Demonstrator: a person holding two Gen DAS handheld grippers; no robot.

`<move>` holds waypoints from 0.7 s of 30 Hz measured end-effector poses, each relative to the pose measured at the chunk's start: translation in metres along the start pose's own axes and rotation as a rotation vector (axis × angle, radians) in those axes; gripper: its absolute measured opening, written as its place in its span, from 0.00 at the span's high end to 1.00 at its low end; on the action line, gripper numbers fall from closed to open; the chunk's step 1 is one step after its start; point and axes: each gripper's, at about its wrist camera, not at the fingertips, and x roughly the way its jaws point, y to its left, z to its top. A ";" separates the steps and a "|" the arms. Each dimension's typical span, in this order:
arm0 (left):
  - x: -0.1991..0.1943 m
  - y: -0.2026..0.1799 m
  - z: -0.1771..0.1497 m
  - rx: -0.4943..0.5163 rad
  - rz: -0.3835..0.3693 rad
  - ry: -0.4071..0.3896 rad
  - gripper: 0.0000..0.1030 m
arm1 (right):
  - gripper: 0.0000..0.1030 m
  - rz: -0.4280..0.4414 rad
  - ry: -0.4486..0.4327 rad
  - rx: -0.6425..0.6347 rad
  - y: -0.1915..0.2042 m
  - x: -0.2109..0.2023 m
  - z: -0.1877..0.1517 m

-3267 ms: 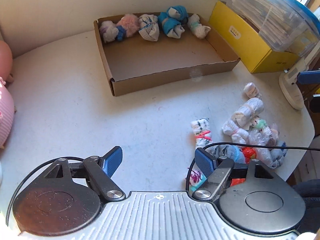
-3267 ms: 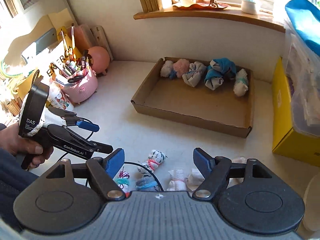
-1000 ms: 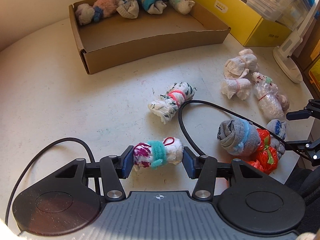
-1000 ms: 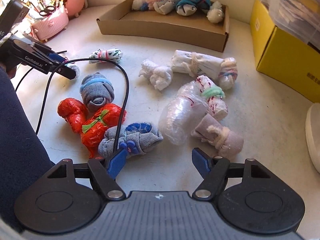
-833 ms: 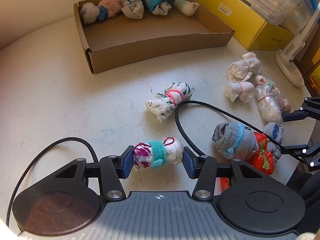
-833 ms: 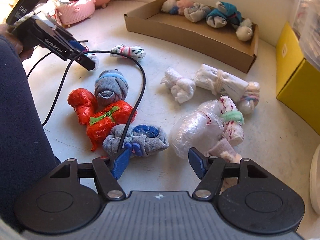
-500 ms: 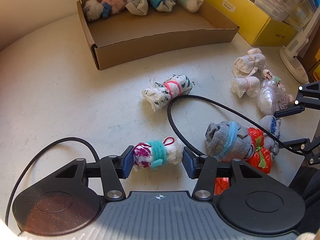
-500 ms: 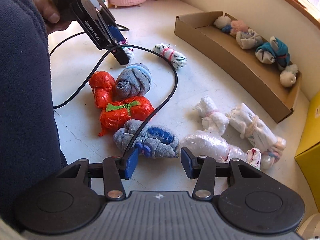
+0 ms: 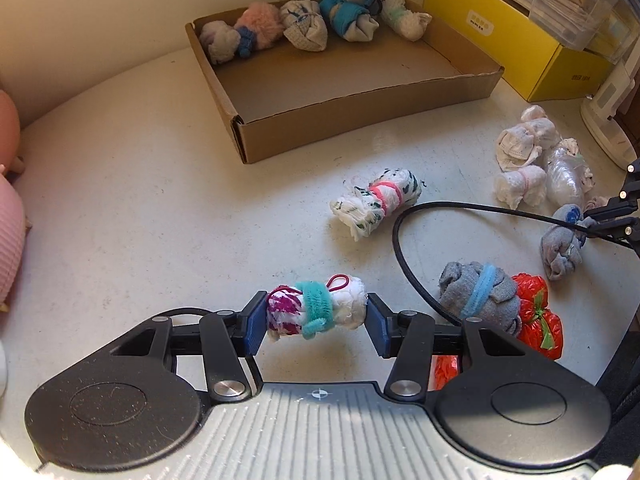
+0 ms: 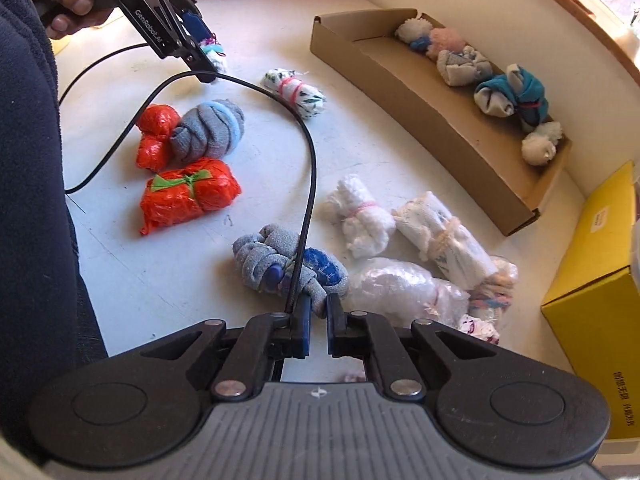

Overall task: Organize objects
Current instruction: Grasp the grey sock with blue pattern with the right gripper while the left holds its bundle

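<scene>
My left gripper (image 9: 316, 322) is shut on a white and magenta sock roll with a teal band (image 9: 316, 310), held above the table; the roll also shows in the right wrist view (image 10: 212, 54). My right gripper (image 10: 316, 320) is shut on the end of a grey and blue sock roll (image 10: 288, 266), which also shows in the left wrist view (image 9: 562, 242). A cardboard tray (image 9: 360, 120) at the back holds several sock rolls (image 9: 304, 32) along its far wall. It shows too in the right wrist view (image 10: 420, 100).
Loose rolls lie on the white table: a green-print one (image 9: 376, 202), a grey one with a blue band (image 9: 478, 296), red bundles (image 9: 538, 316), white and plastic-wrapped ones (image 9: 540, 164). A black cable (image 9: 404, 256) loops across. A yellow box (image 9: 520, 36) stands at the back right.
My right gripper has closed from open onto the grey and blue roll. My left gripper has kept its hold on the banded roll and lifted it, moving toward the tray.
</scene>
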 end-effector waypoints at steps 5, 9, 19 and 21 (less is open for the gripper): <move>-0.001 0.011 0.008 -0.003 0.021 -0.010 0.45 | 0.96 -0.157 0.038 -0.086 -0.001 -0.002 -0.005; -0.004 0.014 0.015 -0.010 0.021 -0.029 0.45 | 0.97 -0.152 0.042 -0.003 -0.015 -0.009 -0.005; -0.007 0.015 0.022 -0.034 0.004 -0.055 0.45 | 0.61 0.146 0.086 1.128 -0.078 0.013 -0.023; -0.006 0.015 0.022 -0.041 -0.001 -0.054 0.44 | 0.63 0.129 0.121 1.198 -0.075 0.021 -0.022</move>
